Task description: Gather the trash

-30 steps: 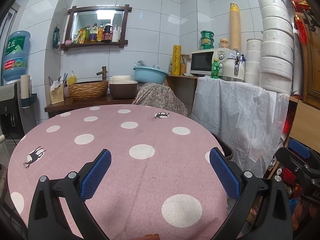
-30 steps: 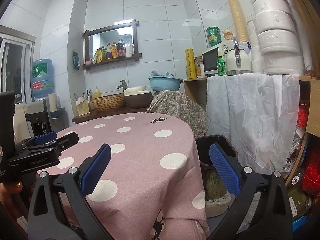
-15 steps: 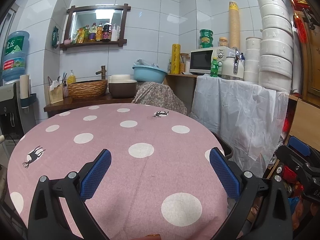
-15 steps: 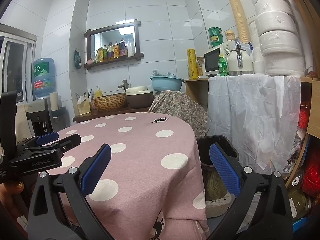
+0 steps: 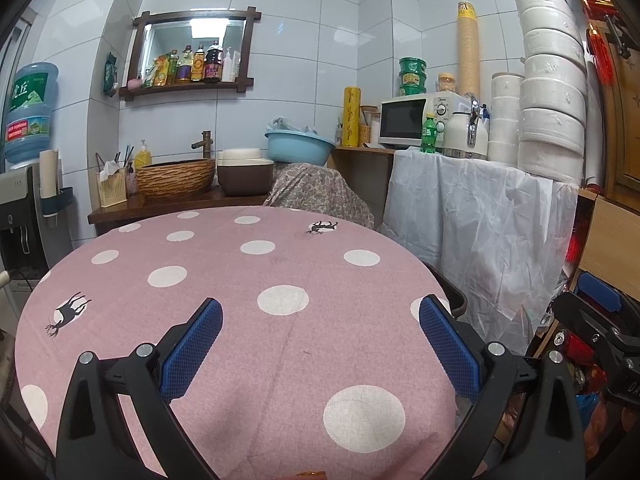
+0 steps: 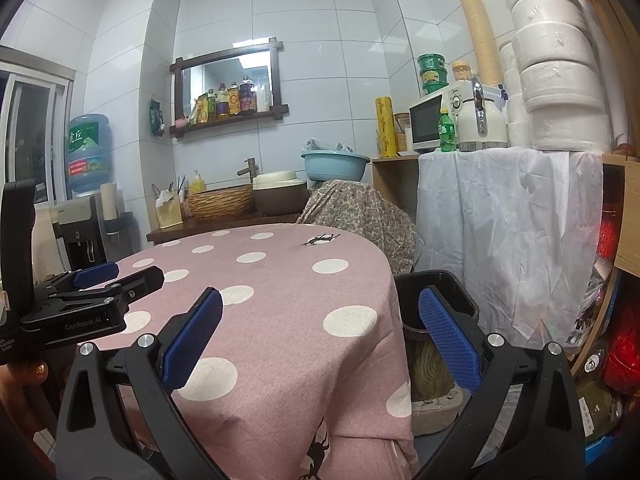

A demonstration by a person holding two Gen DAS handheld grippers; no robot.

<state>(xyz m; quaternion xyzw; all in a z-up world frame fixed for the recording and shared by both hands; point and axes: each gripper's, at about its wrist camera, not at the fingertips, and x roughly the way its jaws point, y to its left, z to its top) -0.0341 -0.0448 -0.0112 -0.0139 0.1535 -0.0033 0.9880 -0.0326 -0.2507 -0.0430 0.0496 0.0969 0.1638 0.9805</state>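
Two hand-held grippers hover over a round table under a pink cloth with white dots [image 5: 280,352]. The left gripper [image 5: 320,332] has its blue-padded jaws wide apart, holding nothing; the right gripper [image 6: 320,320] is likewise spread and empty. One dark plastic trash bin [image 6: 440,292] stands on the floor just right of the table; only the right view shows its open mouth, the left view just its rim [image 5: 454,300].

"GenRobot.AI" printed in grey on the left gripper [image 6: 74,312] body, right wrist view. Water jug [image 5: 29,112] label carries Chinese characters; other labels too small to read.
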